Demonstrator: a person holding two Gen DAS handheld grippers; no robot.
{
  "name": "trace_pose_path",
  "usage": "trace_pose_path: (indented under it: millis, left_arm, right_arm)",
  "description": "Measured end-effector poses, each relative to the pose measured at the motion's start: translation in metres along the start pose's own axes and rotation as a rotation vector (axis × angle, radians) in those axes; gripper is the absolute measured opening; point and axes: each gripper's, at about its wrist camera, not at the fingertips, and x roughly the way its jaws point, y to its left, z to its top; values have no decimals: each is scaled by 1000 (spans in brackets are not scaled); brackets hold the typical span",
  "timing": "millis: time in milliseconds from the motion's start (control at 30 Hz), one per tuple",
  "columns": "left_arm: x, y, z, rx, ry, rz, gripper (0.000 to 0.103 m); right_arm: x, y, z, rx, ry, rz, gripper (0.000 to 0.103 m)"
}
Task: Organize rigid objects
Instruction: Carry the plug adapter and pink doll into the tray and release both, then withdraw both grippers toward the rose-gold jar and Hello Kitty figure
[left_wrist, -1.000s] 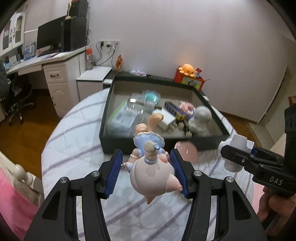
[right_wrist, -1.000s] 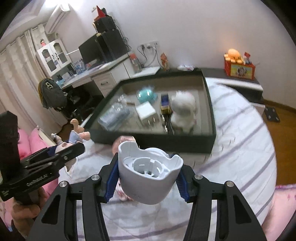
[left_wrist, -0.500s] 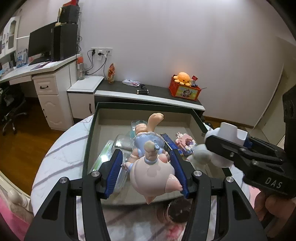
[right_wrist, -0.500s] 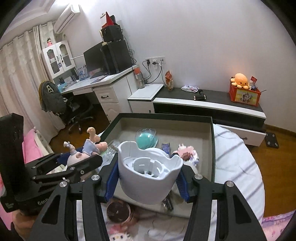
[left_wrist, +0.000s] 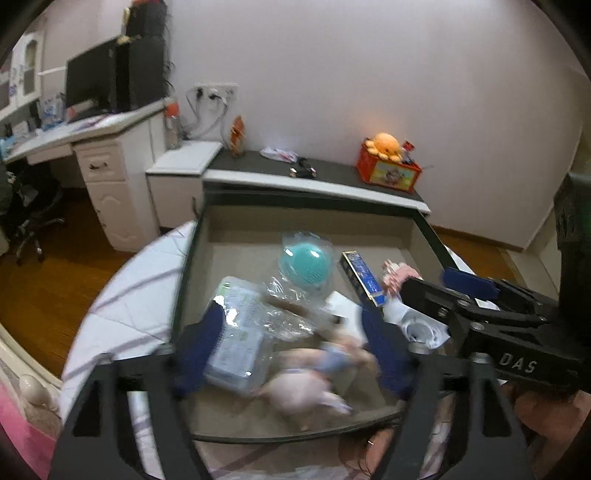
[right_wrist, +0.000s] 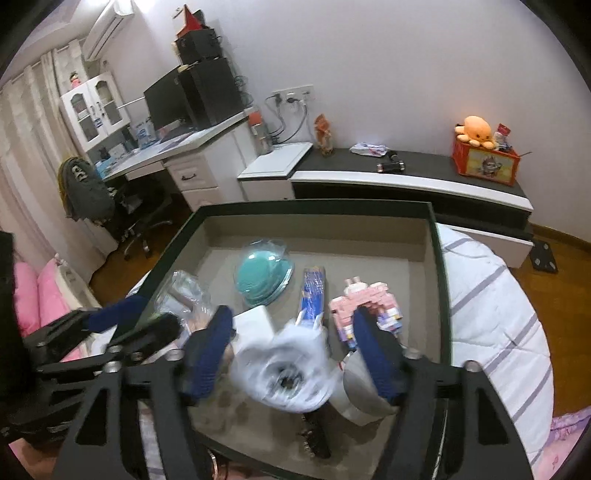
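Now you're letting go on both sides at once. Your left tongs (left_wrist: 291, 354) are opening, and the pink figurine (left_wrist: 306, 387) is sitting blurred between the blue pads, clear of both, dropping into the near end of the tray (left_wrist: 424, 229). Your right tongs (right_wrist: 291, 358) are opening too, with the white cup (right_wrist: 284, 373) smeared by motion between them and no pad pressing on it.

Progress is looking good: the tray is already carrying a teal ball (right_wrist: 263, 277) in clear wrap, a blue box (right_wrist: 312, 293), a pink brick toy (right_wrist: 364, 301), a bagged pack (left_wrist: 236, 339) and a white block (right_wrist: 255, 325), and these two pieces are joining them. Outside the tray, near the front edge, something pinkish is showing on the worktop (right_wrist: 491, 306), too hidden to name, so a bit of tidying may be left.

As for how they're lying: the figurine looks to be tipping over, its long axis running roughly from the near edge towards the middle of the tray, head end farther in. The cup's mouth is facing up towards the camera; with that blur, its tilt is anyone's guess.
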Motion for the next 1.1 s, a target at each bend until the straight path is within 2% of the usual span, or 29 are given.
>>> trace_pose_path:
  millis: [33,67,233,500,700,1100]
  left_arm:
    - [-6,1,0,-1,-22,18,100]
    - [-8,3,-1,-3,-33,25,102]
    - [-31,12,-4,-29,-54,48,103]
    - [-72,27,-27,-83,-74,70,103]
    - [-97,29,-54,-80,-59,92,103]
    - [-133,14,-98,-57,-33,85,103]
  right_arm:
    - [-2,-3,0,14,-6,-3,82]
    - [-4,-5,-1,23,-9,5,83]
    - [-25,-10,-5,73,-50,17,89]
    - [-65,-10,-32,130,-92,3,90]
    - [-100,1,-64,134,-108,3,90]
    - [-144,8,-124,139,-78,-44,90]
